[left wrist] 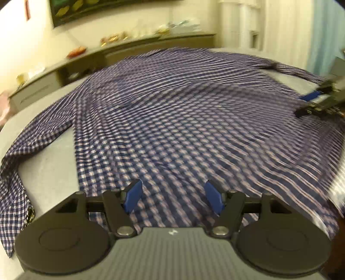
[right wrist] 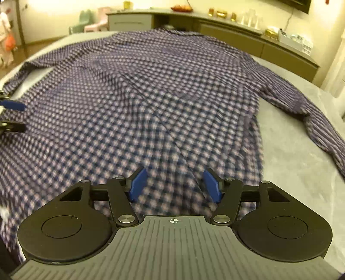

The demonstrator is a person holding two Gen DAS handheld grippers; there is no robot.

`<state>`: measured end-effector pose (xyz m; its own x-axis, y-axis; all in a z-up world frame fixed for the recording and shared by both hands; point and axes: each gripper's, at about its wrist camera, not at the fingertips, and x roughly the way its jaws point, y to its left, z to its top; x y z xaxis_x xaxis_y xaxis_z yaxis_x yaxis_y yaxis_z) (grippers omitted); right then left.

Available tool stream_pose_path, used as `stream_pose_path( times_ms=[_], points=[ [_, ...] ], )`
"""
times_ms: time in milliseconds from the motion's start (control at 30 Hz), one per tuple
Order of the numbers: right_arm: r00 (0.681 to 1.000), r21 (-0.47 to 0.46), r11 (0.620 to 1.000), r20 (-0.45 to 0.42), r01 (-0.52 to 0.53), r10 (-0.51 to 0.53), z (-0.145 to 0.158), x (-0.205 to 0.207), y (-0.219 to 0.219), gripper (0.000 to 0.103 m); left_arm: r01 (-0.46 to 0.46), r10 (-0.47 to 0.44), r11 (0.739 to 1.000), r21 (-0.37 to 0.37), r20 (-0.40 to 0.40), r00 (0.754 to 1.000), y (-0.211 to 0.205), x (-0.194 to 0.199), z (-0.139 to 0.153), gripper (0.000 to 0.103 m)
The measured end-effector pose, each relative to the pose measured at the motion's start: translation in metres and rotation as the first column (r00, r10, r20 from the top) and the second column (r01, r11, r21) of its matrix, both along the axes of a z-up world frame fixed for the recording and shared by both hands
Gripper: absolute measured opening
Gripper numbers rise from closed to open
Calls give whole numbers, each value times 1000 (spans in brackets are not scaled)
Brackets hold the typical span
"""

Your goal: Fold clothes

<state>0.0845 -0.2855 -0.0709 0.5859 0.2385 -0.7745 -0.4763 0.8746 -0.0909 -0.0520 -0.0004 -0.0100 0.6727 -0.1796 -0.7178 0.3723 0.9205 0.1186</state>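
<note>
The left gripper (left wrist: 173,198) is angled down over the near hem of the checked shirt (left wrist: 172,112), jaws spread apart with nothing pinched between the blue pads (left wrist: 133,198); only plaid cloth is seen in the gap below them. The shirt is laid out flat on the grey table (left wrist: 47,155), body running away toward the far edge. On the left side a sleeve (left wrist: 13,172) is draped down along the near-left edge of the table, a bit rumpled. The fabric is pretty blurred here, so finer creases can't be made out.

Further right, the right gripper (right wrist: 174,185) is tilted down in much the same way over the hem, also released, its blue pads (right wrist: 212,186) held wide with nothing clamped. A diagonal crease can be seen running up the shirt from between them. The other sleeve (right wrist: 312,116) is stretched out to the right across bare table (right wrist: 301,183). Each gripper is caught at the edge of the other's view, hovering just over the cloth.

Behind the table, a long low cabinet (right wrist: 248,41) is lined up along the far wall, with gold-coloured jars (right wrist: 222,14) and clear containers on top. At far left of the right wrist view, pastel plastic chairs (right wrist: 94,21) are parked on the floor. Nothing is lying on the shirt or between the grippers and it.
</note>
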Motion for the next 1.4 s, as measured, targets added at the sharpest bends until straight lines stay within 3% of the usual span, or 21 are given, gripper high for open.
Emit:
stream_pose_path(
  times_ms=[67,167,267,333,433,567,600,633,667,800,933,1000,1100,1300,1367,1400],
  points=[
    [999,-28,1000,36,-7,8,5,-17,-6,61,114,-113,994,-4,65,991,-13,-31,6,66],
    [981,13,984,90,-176,174,19,-59,-2,58,295,-292,956,4,148,945,-34,-69,11,75],
    [908,62,911,140,-407,396,25,-106,10,58,411,-415,910,59,177,892,-55,-88,7,77],
    [862,19,869,140,-494,487,17,-131,25,58,447,-459,888,104,173,872,-66,-92,2,77],
    [817,-107,832,153,-545,555,1,-148,46,51,435,-449,893,121,146,881,-70,-83,-6,76],
    [818,-133,833,163,-536,552,-3,-144,56,43,421,-437,896,139,114,892,-70,-71,-18,61],
    [821,-131,836,159,-533,549,-3,-142,56,29,420,-436,896,142,108,893,-72,-70,-20,55],
    [824,-131,838,154,-530,546,-2,-141,57,5,423,-439,895,140,110,892,-76,-71,-20,49],
    [825,-134,839,152,-528,544,-1,-140,57,0,423,-439,896,136,115,891,-75,-68,-19,46],
    [816,-124,835,177,-535,549,6,-141,54,1,407,-419,907,111,118,900,-73,-61,-18,17],
    [807,-126,827,183,-547,562,4,-141,53,22,384,-391,920,78,131,911,-69,-56,-13,4],
    [804,-142,823,177,-550,568,3,-142,56,21,378,-383,924,58,146,912,-68,-56,-8,3],
    [800,-160,819,177,-552,574,6,-147,56,1,390,-386,921,15,166,907,-58,-61,1,3],
    [784,-31,794,139,-607,605,21,-153,42,0,465,-462,885,13,155,873,-50,-63,5,3],
    [775,-20,779,95,-626,625,18,-154,43,0,494,-490,869,21,168,855,-51,-65,6,7],
    [770,-23,773,75,-634,634,15,-155,44,0,505,-500,863,19,185,846,-50,-66,8,14]
  ],
)
